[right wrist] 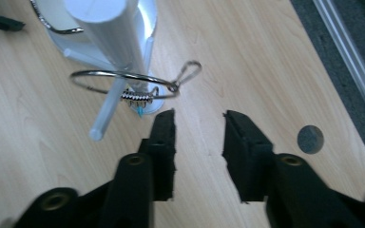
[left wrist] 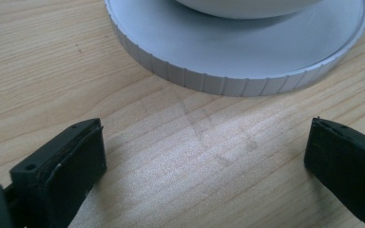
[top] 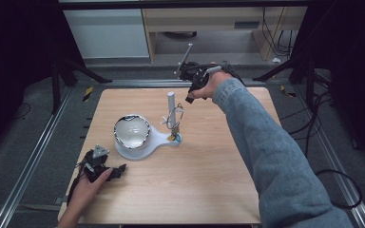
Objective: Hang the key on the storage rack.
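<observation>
The thin silver metal ring with a small clasp hangs on a peg of the white plastic post stand, seemingly carrying a beaded charm. The right gripper hovers just beside it, jaws parted and empty. The left gripper rests released near the stand's round base.

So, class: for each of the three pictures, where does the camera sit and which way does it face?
High view: above the near side, looking forward and down on the table; both forearms, left gripper and right gripper show.
Left gripper view: low over the wood, facing the white stand's ribbed base; its jaws stand wide apart.
Right gripper view: above the far edge, looking down at the post and the bracelet; its jaws are parted and empty.
Shared: the white stand is in all three views.
</observation>
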### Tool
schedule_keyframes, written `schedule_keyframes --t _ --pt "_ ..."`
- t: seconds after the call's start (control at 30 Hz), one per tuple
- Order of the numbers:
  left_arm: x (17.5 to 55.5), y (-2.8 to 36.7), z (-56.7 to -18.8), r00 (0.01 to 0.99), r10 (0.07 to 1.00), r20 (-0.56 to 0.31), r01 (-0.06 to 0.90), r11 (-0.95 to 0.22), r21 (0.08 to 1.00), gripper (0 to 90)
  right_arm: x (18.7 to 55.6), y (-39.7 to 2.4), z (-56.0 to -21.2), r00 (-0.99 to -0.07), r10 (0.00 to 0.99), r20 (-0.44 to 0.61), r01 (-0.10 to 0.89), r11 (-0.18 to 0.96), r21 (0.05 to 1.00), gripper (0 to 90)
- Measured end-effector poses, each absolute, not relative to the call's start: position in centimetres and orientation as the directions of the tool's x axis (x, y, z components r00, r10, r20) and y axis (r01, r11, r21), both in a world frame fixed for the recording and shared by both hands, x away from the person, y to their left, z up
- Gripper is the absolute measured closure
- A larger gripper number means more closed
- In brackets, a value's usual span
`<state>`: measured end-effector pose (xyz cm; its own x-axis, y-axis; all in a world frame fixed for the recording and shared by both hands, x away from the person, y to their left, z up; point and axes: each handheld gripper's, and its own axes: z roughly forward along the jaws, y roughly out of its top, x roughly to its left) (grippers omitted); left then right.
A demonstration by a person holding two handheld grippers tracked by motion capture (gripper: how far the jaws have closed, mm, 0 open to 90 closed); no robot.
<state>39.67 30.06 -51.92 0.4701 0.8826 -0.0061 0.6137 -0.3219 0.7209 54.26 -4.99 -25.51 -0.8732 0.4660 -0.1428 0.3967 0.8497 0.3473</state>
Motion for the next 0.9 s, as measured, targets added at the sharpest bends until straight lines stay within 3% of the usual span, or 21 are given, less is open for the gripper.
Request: schedule_keyframes --t 0.53,0.63,0.9 --pt "39.7 30.0 -51.9 0.469 0.883 -0.006 0.615 -0.322 0.720 0.0 55.4 -7.2 -26.1 -0.814 0.542 -0.210 0.438 0.809 0.392 10.8" --pt "39.7 30.0 -51.9 0.470 0.883 -0.007 0.614 -0.321 0.721 0.0 55.5 -7.7 -26.2 -0.807 0.542 -0.233 0.427 0.809 0.404 6.2" --pt "39.7 30.0 -51.9 0.469 0.883 -0.007 0.614 -0.320 0.721 0.0 55.3 -9.3 -26.3 -0.797 0.549 -0.251 0.421 0.803 0.421 5.8"
